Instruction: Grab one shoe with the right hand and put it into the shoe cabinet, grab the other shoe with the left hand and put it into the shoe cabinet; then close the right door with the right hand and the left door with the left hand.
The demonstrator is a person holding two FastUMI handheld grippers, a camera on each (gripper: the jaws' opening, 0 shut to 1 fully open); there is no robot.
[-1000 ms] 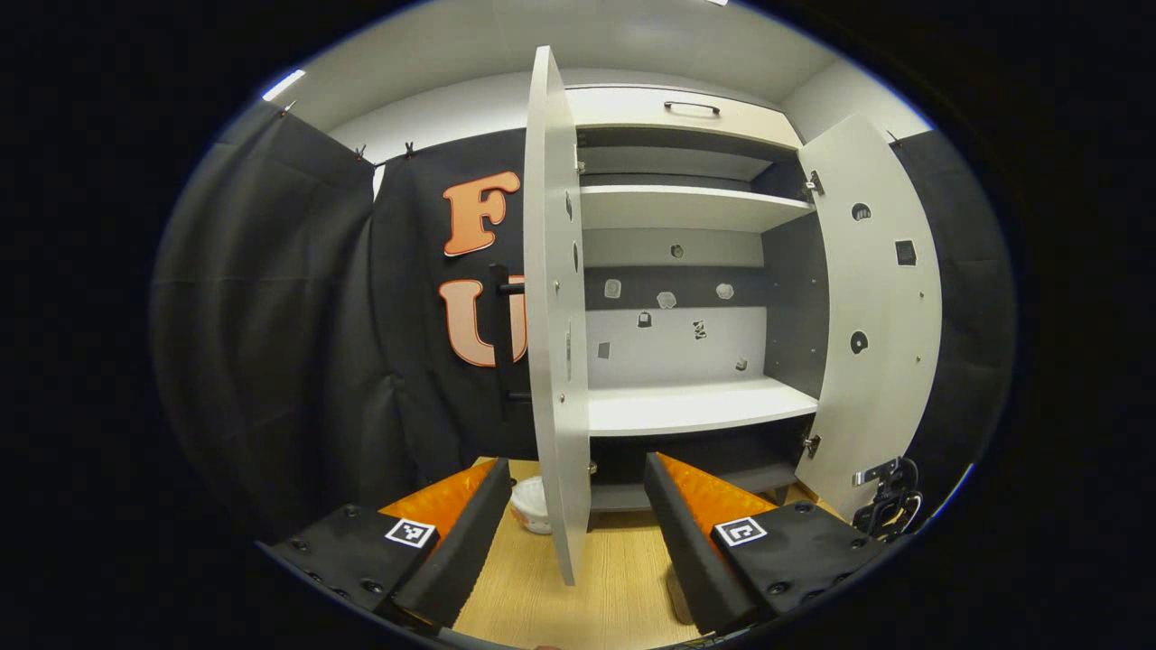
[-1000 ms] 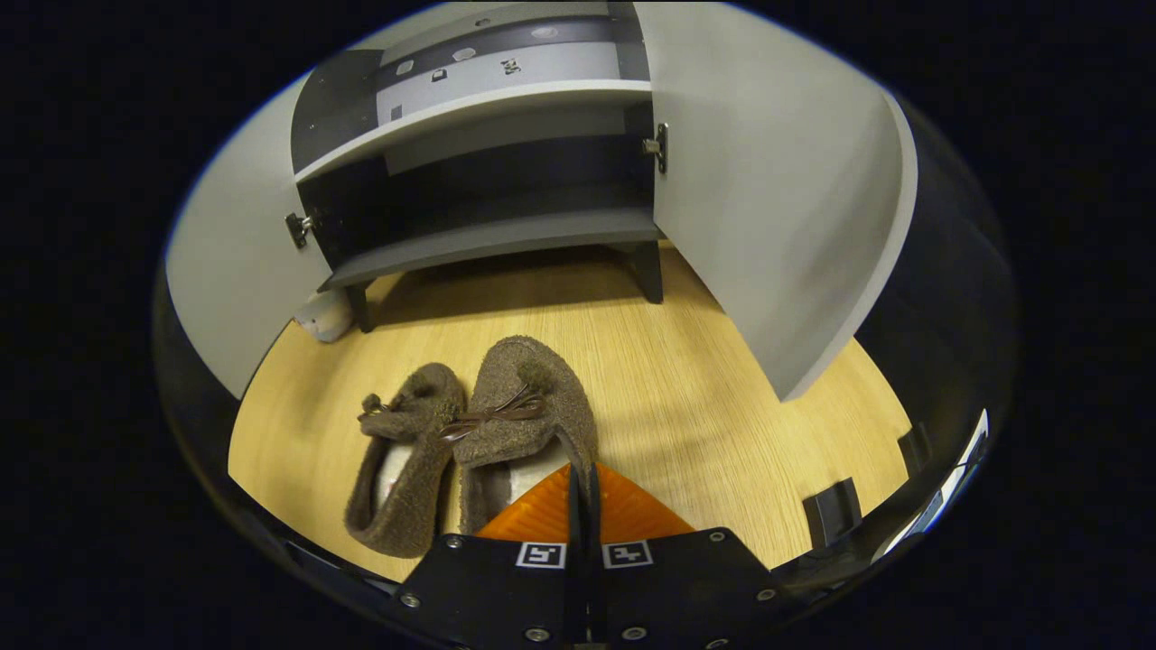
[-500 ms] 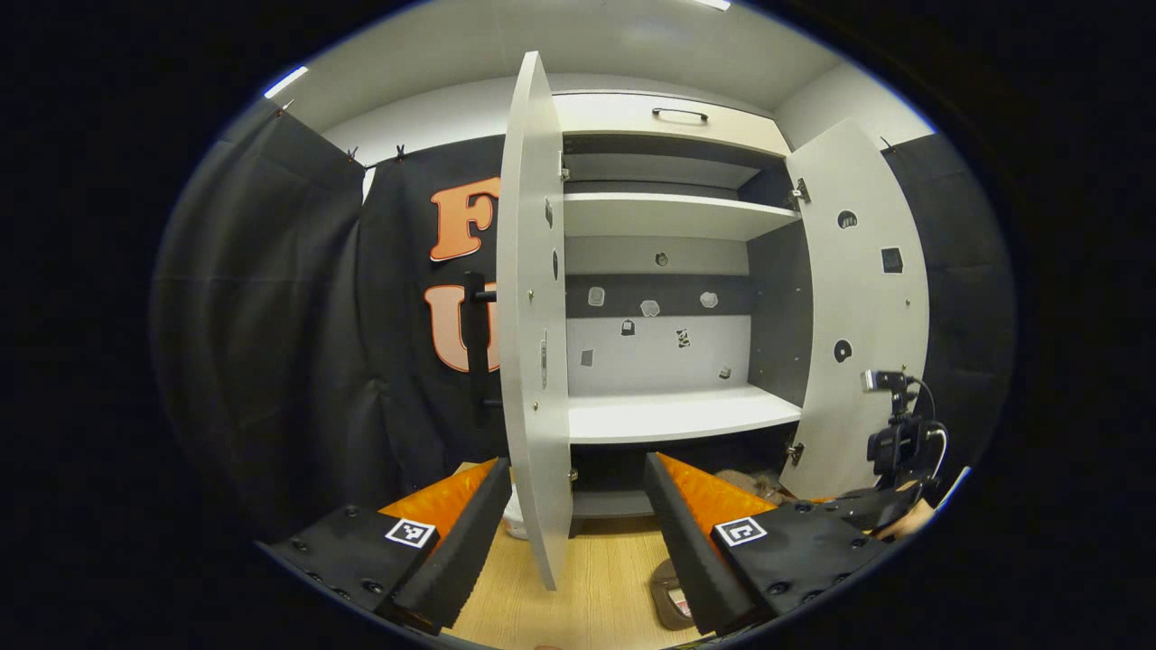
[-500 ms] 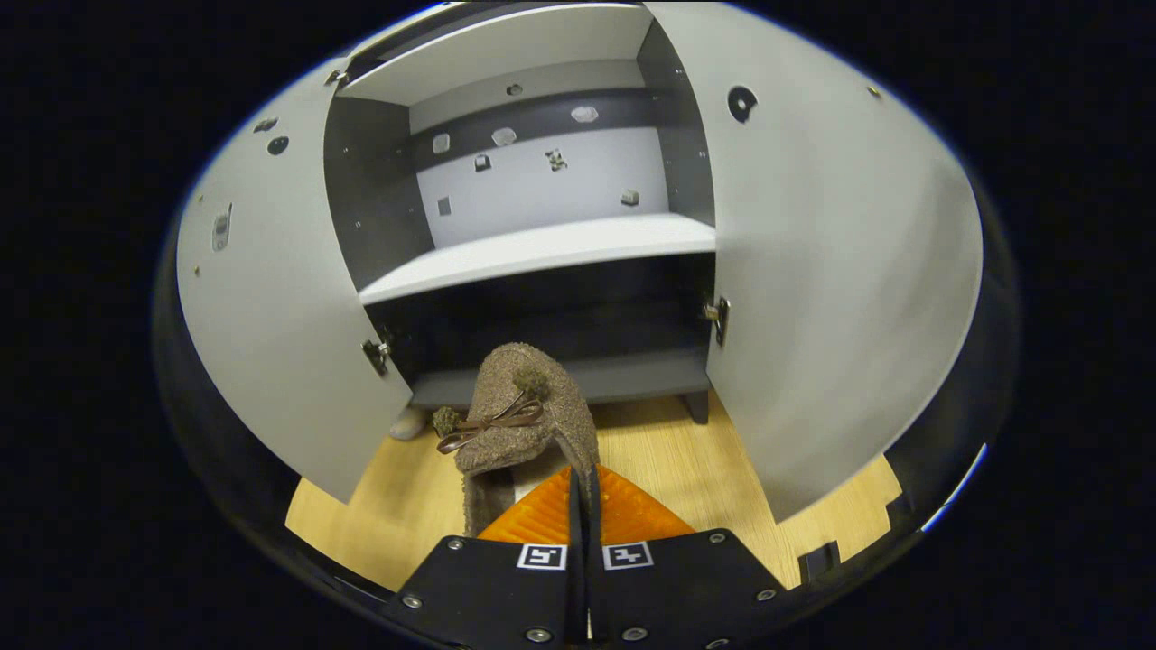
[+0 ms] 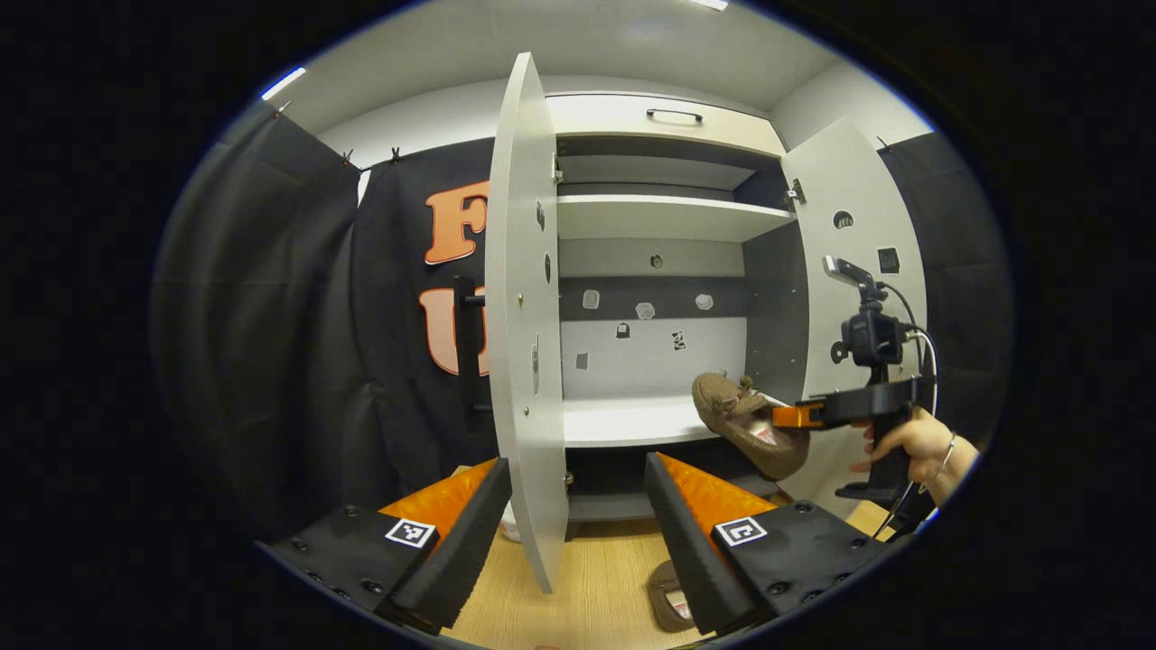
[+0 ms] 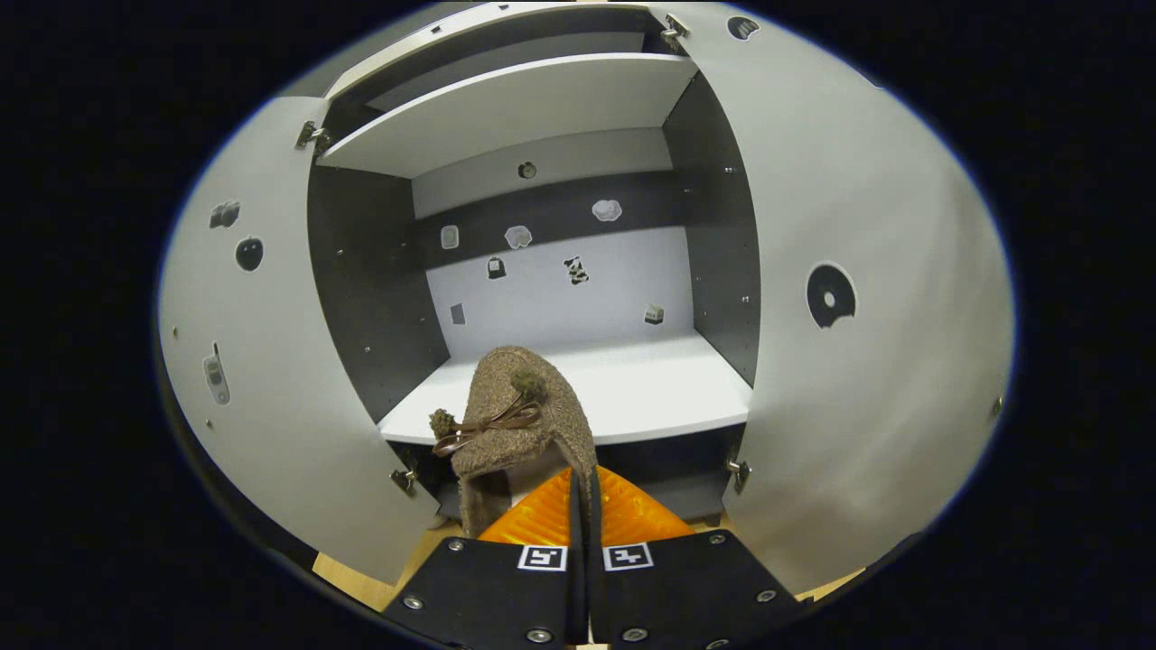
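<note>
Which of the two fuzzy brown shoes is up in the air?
The shoe with the bow, pinched by the right hand-held gripper in front of the cabinet shelf. The other shoe lies on the floor.

Black cloth wall (image 5: pixel 271 316), pale wood floor (image 5: pixel 596 587), white ceiling (image 5: pixel 587 36), ceiling light strip (image 5: pixel 283 83)

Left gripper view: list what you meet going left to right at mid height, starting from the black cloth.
Black cloth → left door → cabinet back wall → shoe → right hand-held gripper → hand.
</note>
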